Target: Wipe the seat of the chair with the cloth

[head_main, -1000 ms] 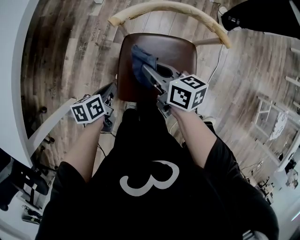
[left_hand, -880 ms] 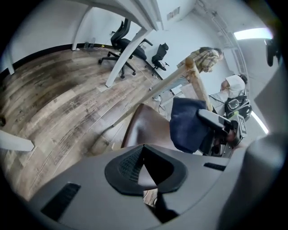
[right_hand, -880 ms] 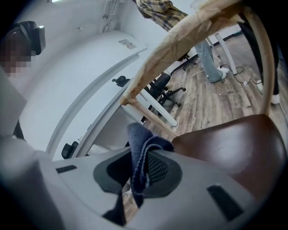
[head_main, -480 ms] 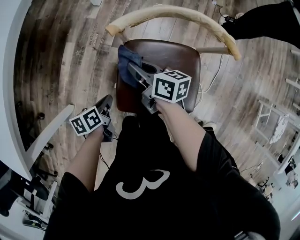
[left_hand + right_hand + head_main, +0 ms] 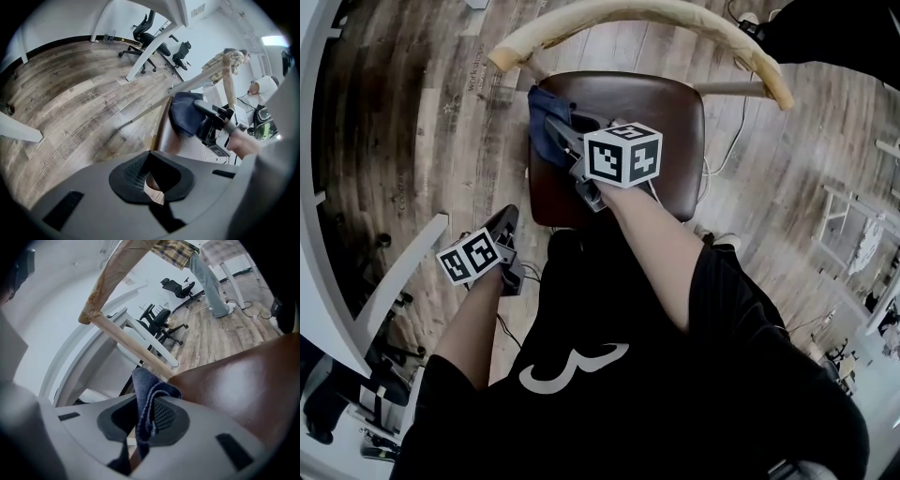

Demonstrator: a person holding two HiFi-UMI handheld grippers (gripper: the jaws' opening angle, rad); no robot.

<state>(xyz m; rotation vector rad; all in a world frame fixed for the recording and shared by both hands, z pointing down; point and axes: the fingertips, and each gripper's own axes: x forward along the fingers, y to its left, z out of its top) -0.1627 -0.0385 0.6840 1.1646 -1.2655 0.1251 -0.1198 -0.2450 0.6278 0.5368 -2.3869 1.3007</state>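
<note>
The right claw [image 5: 140,420] was shut tight on the cloth [image 5: 146,390], which hung bunched up at the far left corner of the seat [image 5: 661,112]. The left claw [image 5: 151,180] was closed on nothing, low over the floor [image 5: 422,122], left of the chair [image 5: 637,14]. The cloth was right by the seat's edge, so a push more to the left could take it off and wipe only air. Being bunched, little of it might touch the seat. Pressing hard could make the claw's hard tips scrape the seat, or pull the cloth loose.
</note>
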